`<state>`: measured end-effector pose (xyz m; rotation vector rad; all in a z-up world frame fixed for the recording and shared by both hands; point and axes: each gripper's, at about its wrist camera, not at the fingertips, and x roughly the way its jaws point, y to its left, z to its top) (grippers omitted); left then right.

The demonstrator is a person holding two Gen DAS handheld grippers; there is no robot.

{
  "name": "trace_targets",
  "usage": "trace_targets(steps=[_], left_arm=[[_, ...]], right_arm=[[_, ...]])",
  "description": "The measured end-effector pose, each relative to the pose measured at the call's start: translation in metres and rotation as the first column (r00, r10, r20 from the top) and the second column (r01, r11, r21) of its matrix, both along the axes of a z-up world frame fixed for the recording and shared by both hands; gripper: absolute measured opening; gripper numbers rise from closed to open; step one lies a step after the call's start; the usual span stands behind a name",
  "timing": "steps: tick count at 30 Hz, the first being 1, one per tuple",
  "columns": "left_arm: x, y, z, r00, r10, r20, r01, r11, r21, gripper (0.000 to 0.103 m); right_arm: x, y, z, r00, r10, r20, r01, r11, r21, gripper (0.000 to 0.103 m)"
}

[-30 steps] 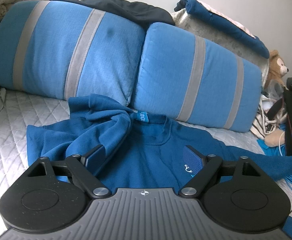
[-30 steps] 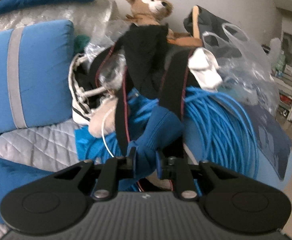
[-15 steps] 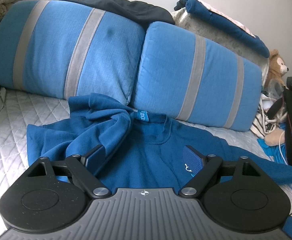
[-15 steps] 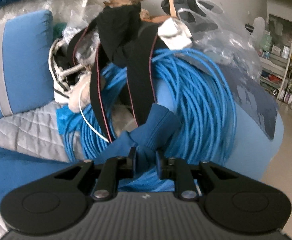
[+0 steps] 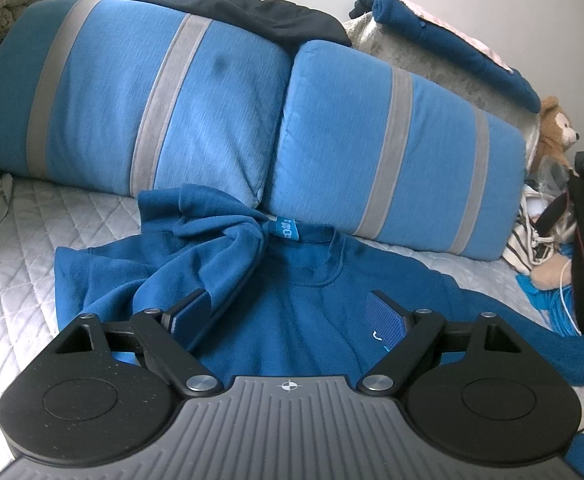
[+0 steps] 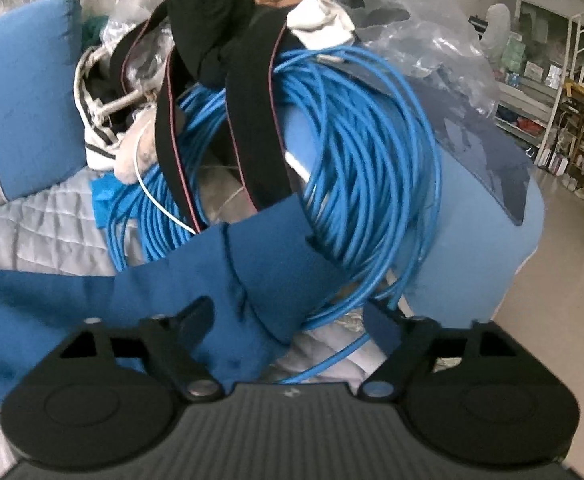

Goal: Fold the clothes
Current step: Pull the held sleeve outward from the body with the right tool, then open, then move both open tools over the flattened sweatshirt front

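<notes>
A dark blue sweatshirt [image 5: 292, 300] lies face up on the quilted bed, collar toward the pillows, its left sleeve bunched over the chest. My left gripper [image 5: 287, 316] hovers open just above the chest, nothing between its fingers. In the right wrist view the sweatshirt's other sleeve [image 6: 251, 264] lies stretched out, its cuff resting on a coil of blue cable [image 6: 352, 184]. My right gripper [image 6: 287, 320] is opening, its jaws wide apart; the sleeve cuff lies loose between them and the pads do not press on it.
Two blue pillows with grey stripes [image 5: 392, 140] stand behind the sweatshirt. Black straps [image 6: 251, 112], a teddy bear [image 5: 556, 128], a striped bag [image 5: 528, 240] and a plastic bag [image 6: 432, 32] crowd the bed's right end. The quilted grey cover [image 5: 23, 272] shows at left.
My right gripper has let go of the sleeve cuff: its jaws were pinched on it and now stand wide. It also sank toward the cable coil. The left gripper has not moved.
</notes>
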<state>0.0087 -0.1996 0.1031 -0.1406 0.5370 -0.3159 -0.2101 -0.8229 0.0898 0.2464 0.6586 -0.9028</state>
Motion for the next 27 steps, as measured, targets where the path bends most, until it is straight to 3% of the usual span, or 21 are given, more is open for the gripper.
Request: trace_targets(steps=[3,10,14,20,27], left_arm=[[0.0,0.0,0.0,1.0,0.001,0.0,-0.001,1.0,0.001,0.085],[0.0,0.0,0.001,1.0,0.005,0.001,-0.005,1.0,0.004,0.085],[-0.001,0.0,0.001,1.0,0.007,0.009,-0.007,1.0,0.006,0.085],[-0.005,0.002,0.004,0.999,0.031,0.037,-0.032,0.999,0.013,0.085],[-0.006,0.012,0.019,0.997,0.066,0.049,-0.067,0.997,0.036,0.085]], right_arm=[[-0.003,0.008,0.008,1.0,0.007,0.016,-0.006,1.0,-0.015,0.103],[0.0,0.036,0.031,0.993,0.083,0.085,-0.081,0.997,-0.019,0.103],[0.011,0.058,0.043,0.973,0.181,0.14,-0.184,0.983,0.014,0.103],[0.042,0.109,0.066,0.916,0.352,0.193,-0.36,0.933,0.007,0.103],[0.09,0.189,0.098,0.803,0.54,0.252,-0.557,0.83,-0.005,0.103]])
